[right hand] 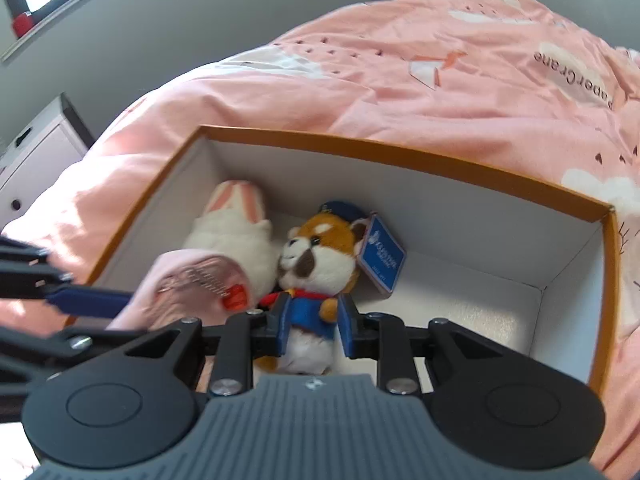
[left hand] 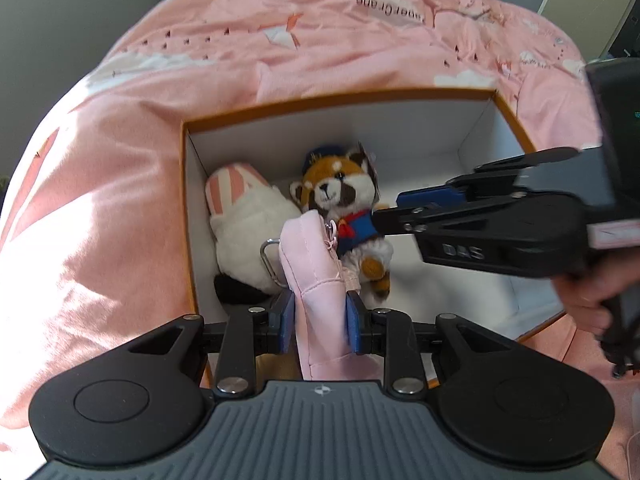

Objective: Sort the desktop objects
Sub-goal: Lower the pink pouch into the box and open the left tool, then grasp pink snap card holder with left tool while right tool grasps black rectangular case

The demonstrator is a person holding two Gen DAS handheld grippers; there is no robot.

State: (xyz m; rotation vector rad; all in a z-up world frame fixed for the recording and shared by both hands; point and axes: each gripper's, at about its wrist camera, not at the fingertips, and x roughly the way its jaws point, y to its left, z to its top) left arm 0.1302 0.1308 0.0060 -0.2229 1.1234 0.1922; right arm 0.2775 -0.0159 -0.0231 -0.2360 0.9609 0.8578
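Note:
An orange-rimmed white box point(left hand: 340, 100) point(right hand: 400, 156) lies on a pink duvet. Inside it are a white rabbit plush point(left hand: 248, 220) point(right hand: 236, 232) and a red panda plush point(left hand: 340, 192) point(right hand: 316, 256) in a blue jacket. My left gripper point(left hand: 320, 312) is shut on a pink zip pouch point(left hand: 320, 272) point(right hand: 192, 280), held over the box's near left part, against the plushes. My right gripper point(right hand: 314, 324) point(left hand: 394, 206) reaches in from the right. Its jaws stand on either side of the panda's body with a gap at the right pad.
The pink duvet point(left hand: 240, 60) surrounds the box on all sides. The box's right half has a bare white floor point(right hand: 460, 312). A blue tag point(right hand: 380, 258) hangs from the panda. A hand point(left hand: 592, 292) holds the right gripper. A white cabinet point(right hand: 36, 156) stands beside the bed.

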